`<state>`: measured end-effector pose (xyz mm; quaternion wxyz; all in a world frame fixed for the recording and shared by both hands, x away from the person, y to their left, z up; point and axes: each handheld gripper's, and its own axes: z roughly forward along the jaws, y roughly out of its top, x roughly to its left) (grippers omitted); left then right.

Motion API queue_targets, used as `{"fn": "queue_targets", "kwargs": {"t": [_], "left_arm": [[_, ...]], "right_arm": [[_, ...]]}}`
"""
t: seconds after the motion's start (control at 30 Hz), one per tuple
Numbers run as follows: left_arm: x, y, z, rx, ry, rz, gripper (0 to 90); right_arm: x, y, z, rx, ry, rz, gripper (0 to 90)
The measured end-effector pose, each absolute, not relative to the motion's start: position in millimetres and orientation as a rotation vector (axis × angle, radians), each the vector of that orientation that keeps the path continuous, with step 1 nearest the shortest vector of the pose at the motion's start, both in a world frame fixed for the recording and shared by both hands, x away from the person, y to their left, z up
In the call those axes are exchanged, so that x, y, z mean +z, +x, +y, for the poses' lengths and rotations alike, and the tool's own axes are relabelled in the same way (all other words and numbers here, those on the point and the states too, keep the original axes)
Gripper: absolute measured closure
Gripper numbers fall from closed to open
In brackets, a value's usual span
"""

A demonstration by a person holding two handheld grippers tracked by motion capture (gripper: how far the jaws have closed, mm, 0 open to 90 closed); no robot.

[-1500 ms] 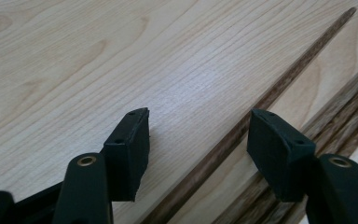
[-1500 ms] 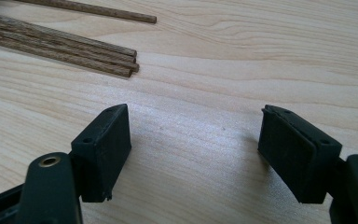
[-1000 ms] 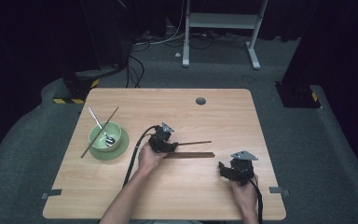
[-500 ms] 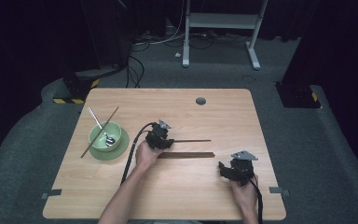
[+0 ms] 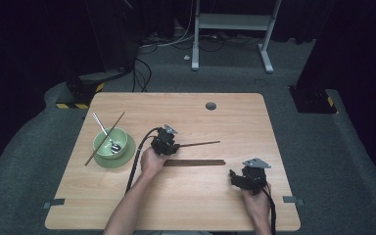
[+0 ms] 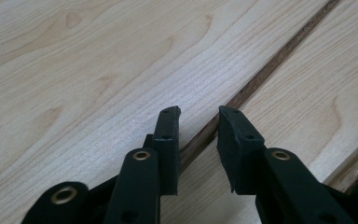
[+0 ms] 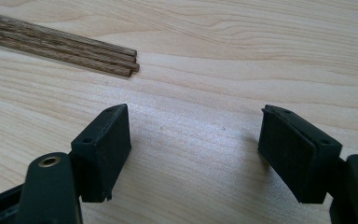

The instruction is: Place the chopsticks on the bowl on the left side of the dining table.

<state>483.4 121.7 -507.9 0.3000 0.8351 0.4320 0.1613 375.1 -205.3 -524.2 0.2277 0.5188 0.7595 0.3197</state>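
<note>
On the wooden table (image 5: 186,196), the left gripper (image 5: 169,142) sits near the middle, over the near end of a single dark chopstick (image 5: 200,144) that points to the right. In the left gripper view that chopstick (image 6: 261,77) runs between the two jaws; they have just been closing in on it, yet a gap shows on either side of the stick and the pads do not press on it. Just nearer lies a bundle of chopsticks (image 5: 196,162), side by side, pointing left to right. The right gripper (image 5: 237,178) rests at the near right with its jaws wide apart and nothing between them, the bundle's end (image 7: 121,63) a little beyond them.

At the left, a green bowl (image 5: 108,136) stands on a green saucer (image 5: 127,155). A metal spoon (image 5: 105,133) lies in the bowl, its handle sticking out to the far left. Another chopstick (image 5: 103,141) leans across the bowl's rim.
</note>
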Motion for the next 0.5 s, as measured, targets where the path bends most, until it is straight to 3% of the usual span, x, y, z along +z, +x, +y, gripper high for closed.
{"fn": "queue_targets", "kwargs": {"t": [0.5], "left_arm": [[-507.8,484.3,130.8,0.432,2.213,1.165,74.0]], "right_arm": [[-524.2,375.1,-205.3,0.880,1.428,2.093,24.7]]}}
